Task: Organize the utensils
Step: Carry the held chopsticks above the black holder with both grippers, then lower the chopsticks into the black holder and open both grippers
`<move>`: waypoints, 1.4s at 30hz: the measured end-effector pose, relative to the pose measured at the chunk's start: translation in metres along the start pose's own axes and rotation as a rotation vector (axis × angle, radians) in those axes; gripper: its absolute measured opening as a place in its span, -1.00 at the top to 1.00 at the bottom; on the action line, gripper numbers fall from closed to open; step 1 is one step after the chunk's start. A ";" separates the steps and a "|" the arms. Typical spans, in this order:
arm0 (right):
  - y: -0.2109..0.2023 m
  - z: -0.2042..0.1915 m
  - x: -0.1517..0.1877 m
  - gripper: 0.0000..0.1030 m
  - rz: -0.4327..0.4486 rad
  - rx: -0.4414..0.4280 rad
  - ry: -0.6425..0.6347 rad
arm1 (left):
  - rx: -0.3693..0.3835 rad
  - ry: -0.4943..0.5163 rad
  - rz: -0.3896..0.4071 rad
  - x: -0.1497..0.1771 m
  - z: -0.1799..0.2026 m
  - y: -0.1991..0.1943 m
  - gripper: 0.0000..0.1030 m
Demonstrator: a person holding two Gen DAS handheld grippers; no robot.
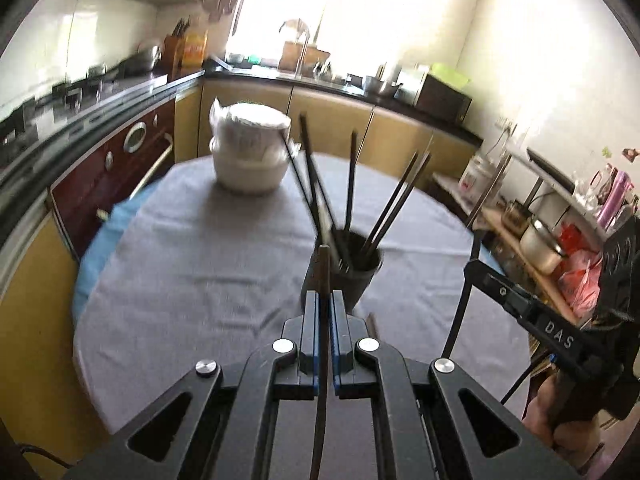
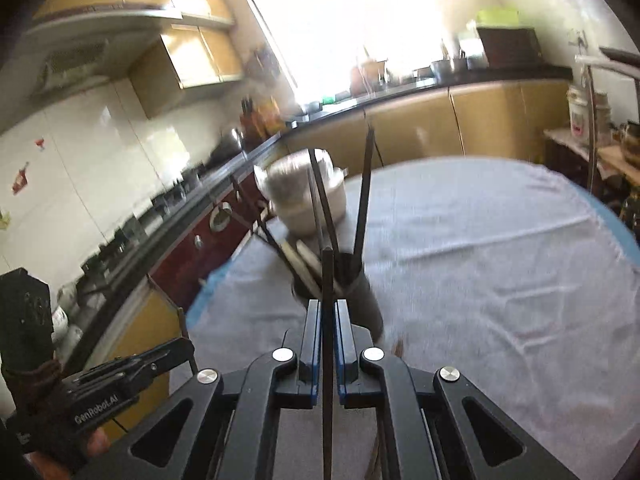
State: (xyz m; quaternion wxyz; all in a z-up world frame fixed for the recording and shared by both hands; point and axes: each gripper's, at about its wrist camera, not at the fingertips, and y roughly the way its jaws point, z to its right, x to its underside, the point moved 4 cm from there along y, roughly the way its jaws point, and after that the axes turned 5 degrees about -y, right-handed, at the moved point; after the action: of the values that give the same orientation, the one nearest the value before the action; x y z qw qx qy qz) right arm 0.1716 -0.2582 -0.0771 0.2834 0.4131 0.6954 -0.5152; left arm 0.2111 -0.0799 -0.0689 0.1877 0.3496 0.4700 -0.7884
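A dark utensil holder cup (image 1: 352, 276) stands on the grey-clothed table (image 1: 200, 248) with several dark chopsticks (image 1: 394, 204) leaning out of it. My left gripper (image 1: 325, 300) is shut on one dark chopstick (image 1: 323, 268), whose tip points up just in front of the cup. In the right wrist view the same cup (image 2: 360, 292) holds chopsticks (image 2: 363, 200), and my right gripper (image 2: 328, 308) is shut on another dark chopstick (image 2: 328, 280), close to the cup's rim. The right gripper's body shows in the left view (image 1: 556, 332).
A white lidded pot (image 1: 250, 152) sits at the far end of the table, also seen in the right wrist view (image 2: 304, 196). A dark counter and red oven (image 1: 120, 160) run along the left. Shelves with pots and bags (image 1: 552, 248) stand at the right.
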 end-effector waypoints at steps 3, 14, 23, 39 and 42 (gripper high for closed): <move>-0.010 0.000 -0.014 0.88 0.049 0.008 0.001 | 0.009 0.012 0.027 -0.014 0.006 -0.003 0.91; -0.024 -0.004 -0.076 0.88 0.180 0.037 -0.032 | 0.030 0.093 0.086 -0.069 0.038 -0.018 0.91; -0.005 -0.017 -0.134 0.88 0.278 0.074 -0.068 | 0.029 0.203 0.141 -0.122 0.073 -0.032 0.91; 0.066 -0.008 -0.143 0.88 0.341 0.191 -0.027 | 0.022 0.141 0.149 -0.154 0.064 0.014 0.91; 0.081 -0.005 -0.130 0.88 0.289 0.180 -0.046 | 0.025 0.109 0.097 -0.143 0.052 0.031 0.91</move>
State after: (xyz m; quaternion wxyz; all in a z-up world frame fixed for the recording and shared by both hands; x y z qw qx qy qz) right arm 0.3072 -0.2798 -0.0078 0.3322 0.5207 0.5733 -0.5384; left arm 0.3089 -0.1454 0.0327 0.1956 0.4168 0.4520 -0.7640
